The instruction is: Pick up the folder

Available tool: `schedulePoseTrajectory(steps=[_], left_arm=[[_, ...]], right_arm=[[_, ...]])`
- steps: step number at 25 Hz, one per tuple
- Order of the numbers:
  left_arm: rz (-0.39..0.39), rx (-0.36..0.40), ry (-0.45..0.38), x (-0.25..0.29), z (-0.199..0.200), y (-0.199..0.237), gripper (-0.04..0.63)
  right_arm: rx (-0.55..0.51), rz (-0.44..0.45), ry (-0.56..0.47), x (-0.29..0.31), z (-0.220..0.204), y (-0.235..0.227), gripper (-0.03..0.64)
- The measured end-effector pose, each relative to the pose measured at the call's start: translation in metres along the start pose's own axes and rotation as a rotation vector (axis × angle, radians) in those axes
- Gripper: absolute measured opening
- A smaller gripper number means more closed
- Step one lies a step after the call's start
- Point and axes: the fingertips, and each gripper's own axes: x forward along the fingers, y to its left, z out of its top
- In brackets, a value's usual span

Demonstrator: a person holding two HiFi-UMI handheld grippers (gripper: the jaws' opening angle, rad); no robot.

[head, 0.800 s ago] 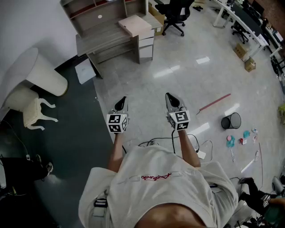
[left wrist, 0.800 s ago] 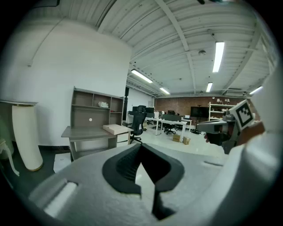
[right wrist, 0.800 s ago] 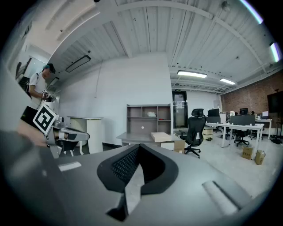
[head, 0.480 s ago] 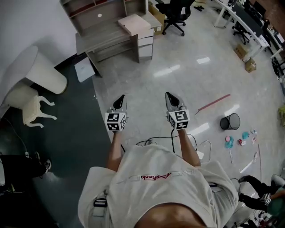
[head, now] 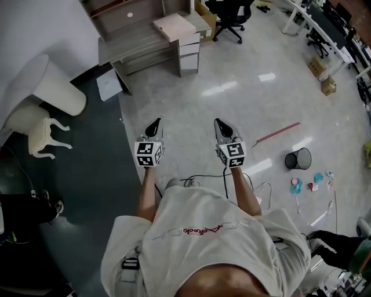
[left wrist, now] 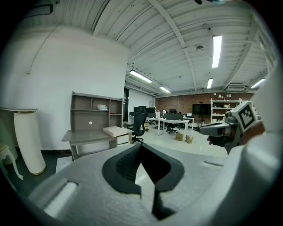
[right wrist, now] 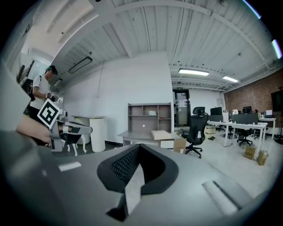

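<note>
Over floor: left tongs, right tongs

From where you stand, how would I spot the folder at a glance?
Find the grey desk with shelves against the white wall. The folder lies flat on its right end, above the drawers. It is the only pale pinkish slab on the grey top.

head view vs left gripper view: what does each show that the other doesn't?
Head view only: black round waste bin, thin red stick on the floor, the person's white shirt. Left gripper view only: ceiling strip lights, brick back wall. Both: grey desk with shelf unit, flat beige box on it, black office chair, right gripper.
</note>
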Motion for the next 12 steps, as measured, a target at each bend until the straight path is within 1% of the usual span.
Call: schedulePoseTrajectory(steps=[6,12], left_arm=[[-0.007,0.006,0.008,0.005,-0.001,-0.010,0.000],[-0.017,0.005,0.011,0.015,-0.001,-0.011,0.000]], right_arm=[[0.013,-0.003,0.006,-0.006,-0.005,-0.009,0.006],[0.021,-0.001,0.003,0.000,-0.006,-0.012,0.006]])
